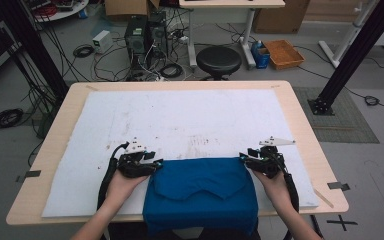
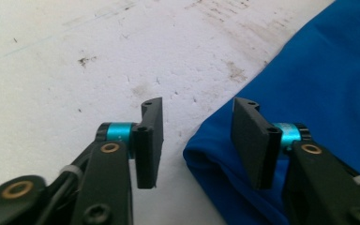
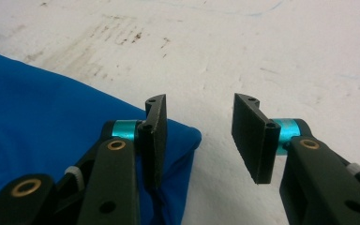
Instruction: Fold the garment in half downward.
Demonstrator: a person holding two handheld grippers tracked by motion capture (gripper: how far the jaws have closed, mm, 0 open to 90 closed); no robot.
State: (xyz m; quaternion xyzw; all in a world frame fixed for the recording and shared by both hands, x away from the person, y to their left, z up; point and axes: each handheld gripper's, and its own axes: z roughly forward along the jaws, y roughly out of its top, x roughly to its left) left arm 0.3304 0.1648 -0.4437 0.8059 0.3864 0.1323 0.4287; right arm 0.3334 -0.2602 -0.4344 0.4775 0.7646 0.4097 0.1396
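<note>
A blue cloth [image 1: 202, 192] lies folded at the six o'clock edge of the table [image 1: 300, 105]. Its near part hangs over the table edge and is cut off at the bottom of the high view, so its full shape cannot be seen. The cloth looks soft and smooth, with a pointed flap folded across its top. It sits on a white mat [image 1: 190, 115] that is flat, a bit rough, and marked with grey smudges.

The left gripper [image 1: 152, 164] is at the cloth's nine o'clock corner. In the left gripper view its two flat black jaws stand apart with nothing between them. The cloth's rounded, folded corner [image 2: 206, 157] lies just under the right-hand jaw, but the jaws do not press it. The right gripper [image 1: 247, 159] is at the cloth's three o'clock corner. Its jaws are also spread and let go, with the corner [image 3: 187, 138] just behind the left-hand jaw.

Both hands come in from six o'clock, cut off at the wrists.

Past the table at twelve o'clock stand a round black stool [image 1: 218, 60] and tangled cables [image 1: 160, 70] on the floor.
</note>
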